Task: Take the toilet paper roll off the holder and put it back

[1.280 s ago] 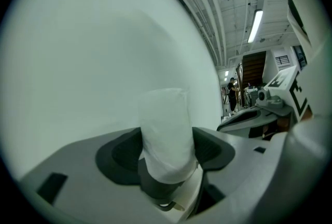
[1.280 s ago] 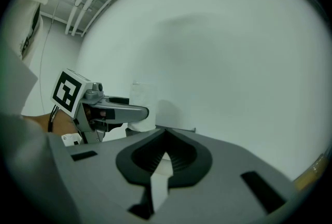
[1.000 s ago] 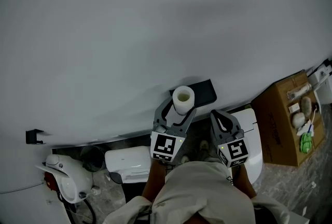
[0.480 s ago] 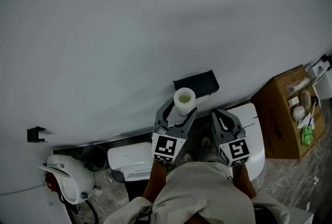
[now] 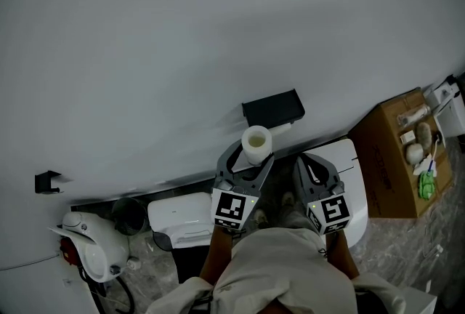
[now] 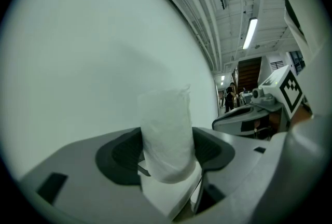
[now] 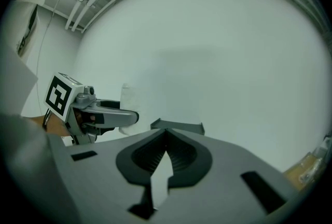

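Observation:
A white toilet paper roll (image 5: 256, 143) stands upright between the jaws of my left gripper (image 5: 251, 154), which is shut on it. It hangs just below and clear of the black holder (image 5: 272, 109) on the pale wall. In the left gripper view the roll (image 6: 166, 132) fills the gap between the dark pads (image 6: 122, 153). My right gripper (image 5: 310, 164) is to the right of the left one, shut and empty. In the right gripper view its tips (image 7: 165, 134) meet in front of the holder (image 7: 179, 125), and the left gripper (image 7: 101, 114) with the roll (image 7: 127, 94) shows at the left.
A white toilet (image 5: 345, 185) is below the right gripper. An open cardboard box (image 5: 392, 160) of small items stands at the right. A white bin (image 5: 178, 222), a white appliance (image 5: 91, 251) and a small black wall hook (image 5: 47, 182) are at the left.
Both grippers have drawn back from the wall. The roll, which overlapped the holder a second ago, now stands apart from it, still in the left gripper.

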{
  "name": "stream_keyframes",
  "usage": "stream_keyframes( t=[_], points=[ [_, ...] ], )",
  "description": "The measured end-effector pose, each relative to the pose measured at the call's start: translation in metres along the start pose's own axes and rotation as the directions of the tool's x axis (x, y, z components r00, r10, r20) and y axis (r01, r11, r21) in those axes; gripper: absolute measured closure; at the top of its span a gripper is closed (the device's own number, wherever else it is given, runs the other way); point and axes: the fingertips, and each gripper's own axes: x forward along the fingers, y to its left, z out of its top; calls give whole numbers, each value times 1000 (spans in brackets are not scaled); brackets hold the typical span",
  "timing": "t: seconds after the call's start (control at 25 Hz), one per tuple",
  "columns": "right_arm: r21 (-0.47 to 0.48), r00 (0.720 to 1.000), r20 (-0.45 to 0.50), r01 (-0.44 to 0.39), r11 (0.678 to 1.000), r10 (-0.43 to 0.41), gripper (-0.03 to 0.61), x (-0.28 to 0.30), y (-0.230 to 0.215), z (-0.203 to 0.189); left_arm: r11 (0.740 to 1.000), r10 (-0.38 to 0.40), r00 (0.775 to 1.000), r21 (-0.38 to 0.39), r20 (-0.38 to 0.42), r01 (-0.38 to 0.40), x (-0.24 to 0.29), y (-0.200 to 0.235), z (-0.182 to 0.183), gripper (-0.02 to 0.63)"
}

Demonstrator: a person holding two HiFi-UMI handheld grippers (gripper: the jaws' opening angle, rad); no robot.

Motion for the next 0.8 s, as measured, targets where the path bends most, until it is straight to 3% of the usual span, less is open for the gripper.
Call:
stream_keyframes(
  t=[0.8],
  points=[
    [0, 988, -8, -155, 988, 155, 581, 7, -21, -3, 991, 135, 990, -10, -43, -135, 4, -15, -5, 310]
  ],
)
